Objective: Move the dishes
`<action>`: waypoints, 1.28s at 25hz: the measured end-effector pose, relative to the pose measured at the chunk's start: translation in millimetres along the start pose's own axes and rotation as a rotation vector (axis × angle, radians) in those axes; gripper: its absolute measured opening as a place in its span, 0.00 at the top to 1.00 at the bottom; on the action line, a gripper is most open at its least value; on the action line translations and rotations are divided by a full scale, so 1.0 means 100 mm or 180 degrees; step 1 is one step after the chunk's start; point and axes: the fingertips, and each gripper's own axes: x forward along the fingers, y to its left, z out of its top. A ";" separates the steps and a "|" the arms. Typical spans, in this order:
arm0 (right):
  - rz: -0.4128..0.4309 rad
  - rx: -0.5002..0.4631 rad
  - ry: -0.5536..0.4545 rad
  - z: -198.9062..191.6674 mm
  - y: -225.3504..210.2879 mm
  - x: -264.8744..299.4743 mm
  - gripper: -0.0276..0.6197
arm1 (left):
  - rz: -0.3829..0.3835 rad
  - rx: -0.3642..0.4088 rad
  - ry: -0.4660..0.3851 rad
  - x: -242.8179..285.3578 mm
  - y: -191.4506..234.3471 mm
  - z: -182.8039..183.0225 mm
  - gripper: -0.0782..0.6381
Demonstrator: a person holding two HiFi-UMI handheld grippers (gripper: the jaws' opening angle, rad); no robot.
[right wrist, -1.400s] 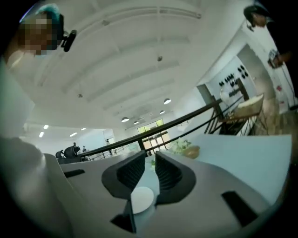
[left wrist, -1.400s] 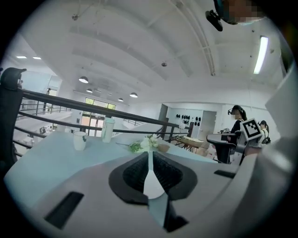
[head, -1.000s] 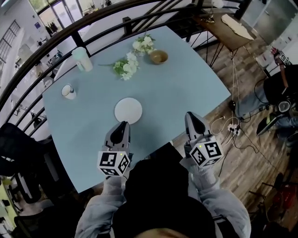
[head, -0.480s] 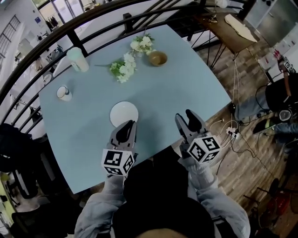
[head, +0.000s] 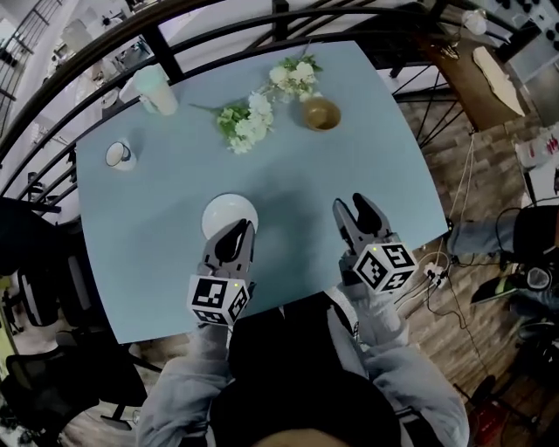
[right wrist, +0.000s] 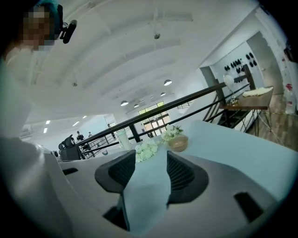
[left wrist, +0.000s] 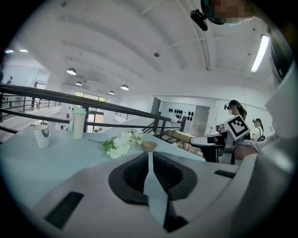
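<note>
A white plate [head: 225, 214] lies on the pale blue table [head: 157, 262] near its front edge. My left gripper [head: 238, 229] hovers at the plate's near right rim, jaws shut and empty [left wrist: 149, 155]; the plate is hidden in the left gripper view. My right gripper [head: 353, 208] is over the table to the plate's right. Its jaws have just been opening and stand open with nothing between them [right wrist: 151, 155]. A brown bowl [head: 320, 113] [left wrist: 149, 146] [right wrist: 178, 142] sits at the far side. A white mug [head: 120, 154] [left wrist: 41, 135] stands at the far left.
Two bunches of white flowers [head: 249, 120] [head: 295, 74] lie beside the bowl. A tall pale cup [head: 155, 89] [left wrist: 78, 123] stands at the back left corner. A black railing [head: 218, 26] runs behind the table. Cables and wooden floor [head: 454, 288] lie to the right.
Both grippers have moved forward from the table's front edge out over it, the left one reaching the plate's rim. The right jaws went from shut to open.
</note>
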 end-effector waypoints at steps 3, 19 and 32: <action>0.0055 0.0008 0.0052 0.12 -0.25 0.27 0.63 | 0.0165 -0.0031 0.0031 0.18 0.09 -0.03 0.83; -0.0075 -0.0033 0.0542 0.40 -1.57 1.86 0.61 | 0.0888 -0.0157 0.0193 0.73 0.29 -0.15 0.83; -0.0298 0.0361 0.1042 0.23 -1.95 2.66 0.69 | 0.1236 -0.0211 0.0299 0.72 0.47 -0.20 0.83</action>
